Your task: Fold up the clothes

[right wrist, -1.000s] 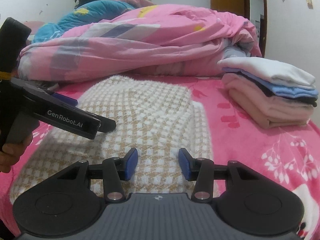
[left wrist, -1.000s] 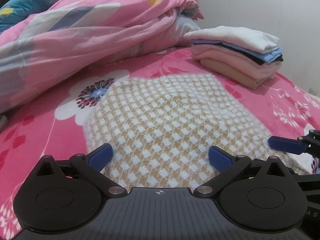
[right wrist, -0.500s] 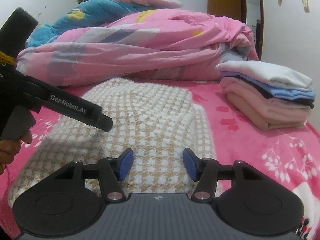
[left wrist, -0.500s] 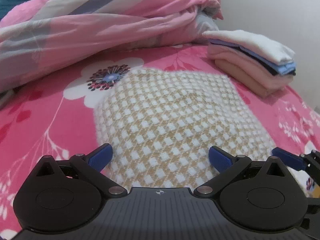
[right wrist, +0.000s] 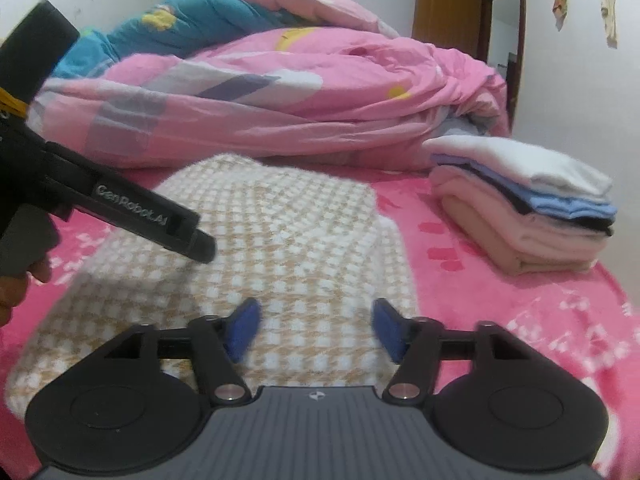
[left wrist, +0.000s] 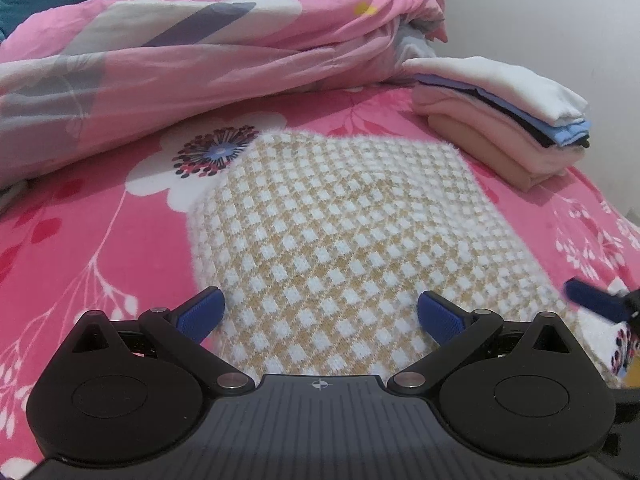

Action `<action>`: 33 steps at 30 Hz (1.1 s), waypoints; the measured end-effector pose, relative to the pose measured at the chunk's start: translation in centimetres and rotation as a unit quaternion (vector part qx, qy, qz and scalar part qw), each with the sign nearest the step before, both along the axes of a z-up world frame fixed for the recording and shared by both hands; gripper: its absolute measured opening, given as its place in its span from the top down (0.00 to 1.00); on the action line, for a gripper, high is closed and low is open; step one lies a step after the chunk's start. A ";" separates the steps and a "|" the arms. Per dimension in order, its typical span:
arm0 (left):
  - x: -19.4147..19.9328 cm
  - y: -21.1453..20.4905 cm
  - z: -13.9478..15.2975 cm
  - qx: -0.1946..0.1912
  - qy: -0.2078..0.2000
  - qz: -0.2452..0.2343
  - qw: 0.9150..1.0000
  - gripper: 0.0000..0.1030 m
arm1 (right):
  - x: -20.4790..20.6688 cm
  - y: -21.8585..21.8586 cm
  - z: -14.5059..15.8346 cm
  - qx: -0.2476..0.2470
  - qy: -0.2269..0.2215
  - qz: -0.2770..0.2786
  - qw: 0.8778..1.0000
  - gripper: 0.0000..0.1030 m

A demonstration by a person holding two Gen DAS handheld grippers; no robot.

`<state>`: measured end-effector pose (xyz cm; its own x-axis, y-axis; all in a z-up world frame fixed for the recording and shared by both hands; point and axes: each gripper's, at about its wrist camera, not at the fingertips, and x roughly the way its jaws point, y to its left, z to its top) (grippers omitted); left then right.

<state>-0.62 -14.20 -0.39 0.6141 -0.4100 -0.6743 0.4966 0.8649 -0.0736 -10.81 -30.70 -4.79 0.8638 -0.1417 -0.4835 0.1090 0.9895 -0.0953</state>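
Note:
A folded white-and-tan checked knit garment (left wrist: 352, 220) (right wrist: 280, 240) lies flat on the pink floral bedspread (left wrist: 80, 240). My left gripper (left wrist: 320, 314) hovers over its near edge, jaws wide open with nothing pinched. In the right wrist view my right gripper (right wrist: 316, 330) is over the garment's near right part; its jaws are opening, the pads off the knit. One blue fingertip (left wrist: 592, 302) of the right gripper shows at the right edge of the left wrist view. The left gripper's black body (right wrist: 120, 204) crosses the right wrist view at left.
A stack of folded clothes (left wrist: 508, 120) (right wrist: 528, 204) sits at the right near the wall. A crumpled pink quilt (left wrist: 200, 56) (right wrist: 280, 100) fills the back of the bed, with a person in blue lying behind it (right wrist: 180, 16). A hand (right wrist: 16, 284) holds the left gripper.
My right gripper's jaws have spread apart over the garment. The left wrist view has tilted slightly, and the garment looks flatter and further folded away from the camera.

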 end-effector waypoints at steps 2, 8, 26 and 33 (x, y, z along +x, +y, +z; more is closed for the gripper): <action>0.0 0.0 0.0 -0.003 0.002 0.001 1.000 0.00 | 0.0 -0.5 0.7 0.013 0.008 -0.009 1.000 0.20; -0.1 0.1 -0.1 -0.003 0.001 0.002 1.000 0.00 | -1.3 -2.2 2.5 0.053 -0.002 -0.034 0.998 0.00; 0.0 0.3 -0.1 -0.010 0.004 0.002 1.000 0.00 | -2.1 -3.4 3.5 0.088 0.043 -0.124 0.987 0.00; 0.0 0.3 -0.2 -0.011 0.003 0.001 1.000 0.00 | -2.9 -3.4 3.6 0.087 0.017 -0.148 0.985 0.00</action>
<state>-0.59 -13.92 -0.56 0.6115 -0.4232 -0.6685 0.4938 0.8643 -0.0955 -13.73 -34.14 -1.17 0.7796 -0.2969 -0.5515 0.3949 0.9164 0.0649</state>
